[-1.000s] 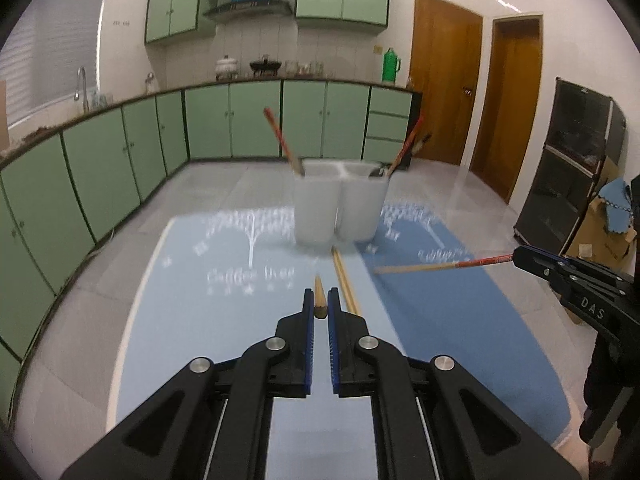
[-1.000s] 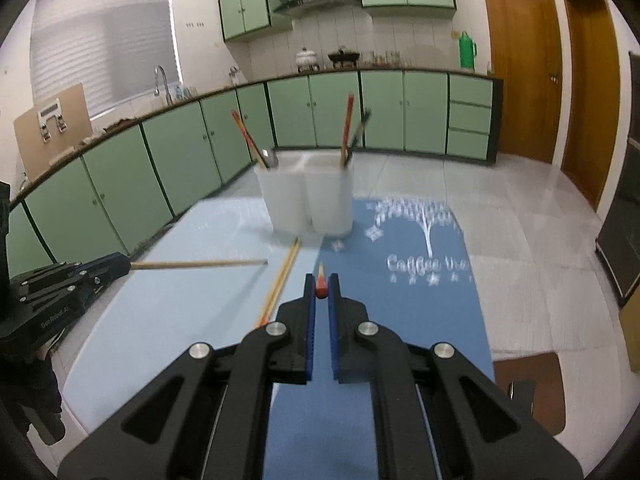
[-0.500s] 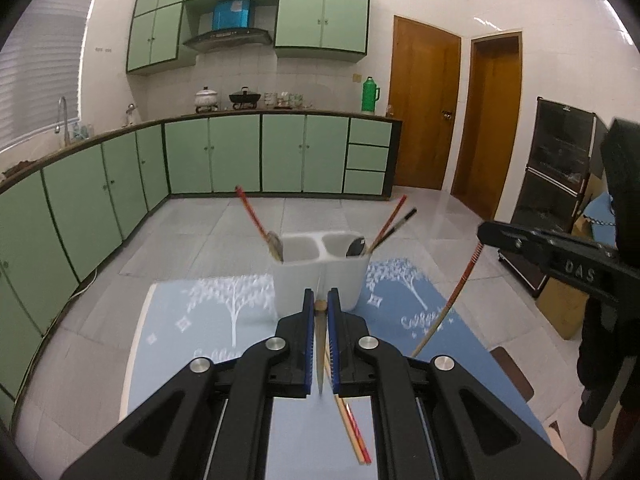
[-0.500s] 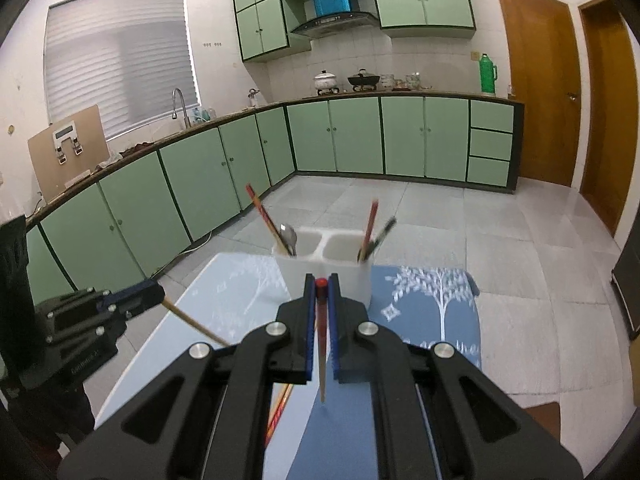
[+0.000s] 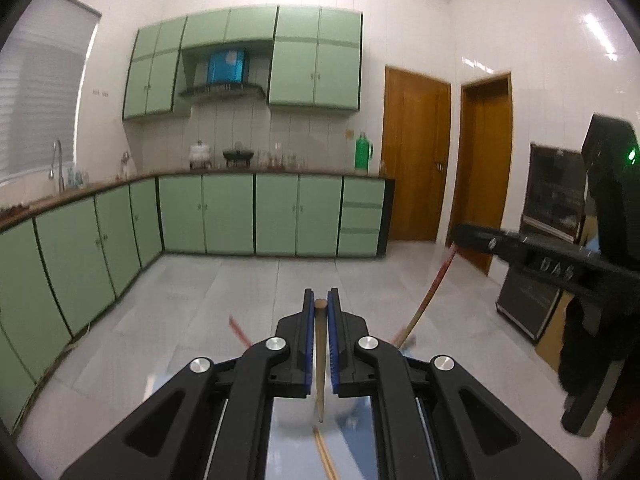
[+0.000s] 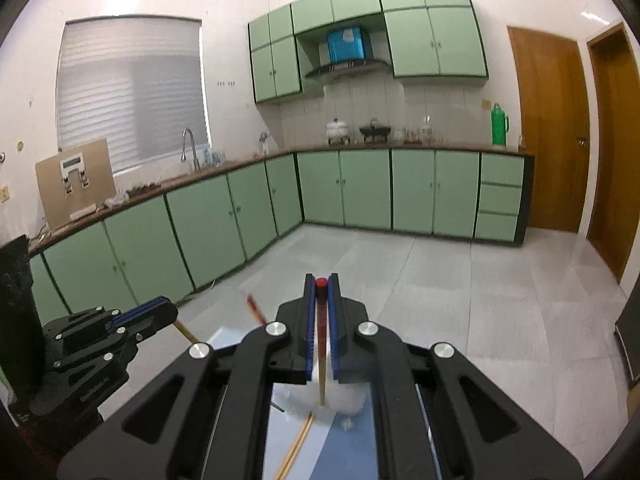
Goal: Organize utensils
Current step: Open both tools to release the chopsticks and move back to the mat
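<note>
In the left wrist view my left gripper (image 5: 320,301) is shut on a plain wooden chopstick (image 5: 320,360) that hangs tip down between the blue pads. In the right wrist view my right gripper (image 6: 321,285) is shut on a red-topped chopstick (image 6: 321,344), also hanging tip down. Both are held high above the white two-cup utensil holder (image 6: 348,400), which the gripper bodies mostly hide. A red-handled utensil (image 5: 239,331) sticks out of the holder. Another pair of chopsticks (image 6: 296,446) lies on the blue mat (image 6: 344,456) below. Each view shows the other gripper off to the side (image 5: 460,235) (image 6: 168,313).
Green base cabinets (image 6: 208,232) run along the left and back walls, over a grey tiled floor (image 5: 224,280). Two wooden doors (image 5: 416,160) stand at the right, with a dark cabinet (image 5: 552,216) beside them. A person's dark sleeve (image 5: 580,344) shows behind the right gripper.
Both grippers have risen well above the mat, each carrying its chopstick. The chopsticks swung from lying level to hanging tip down. The holder has dropped to the bottom of both views.
</note>
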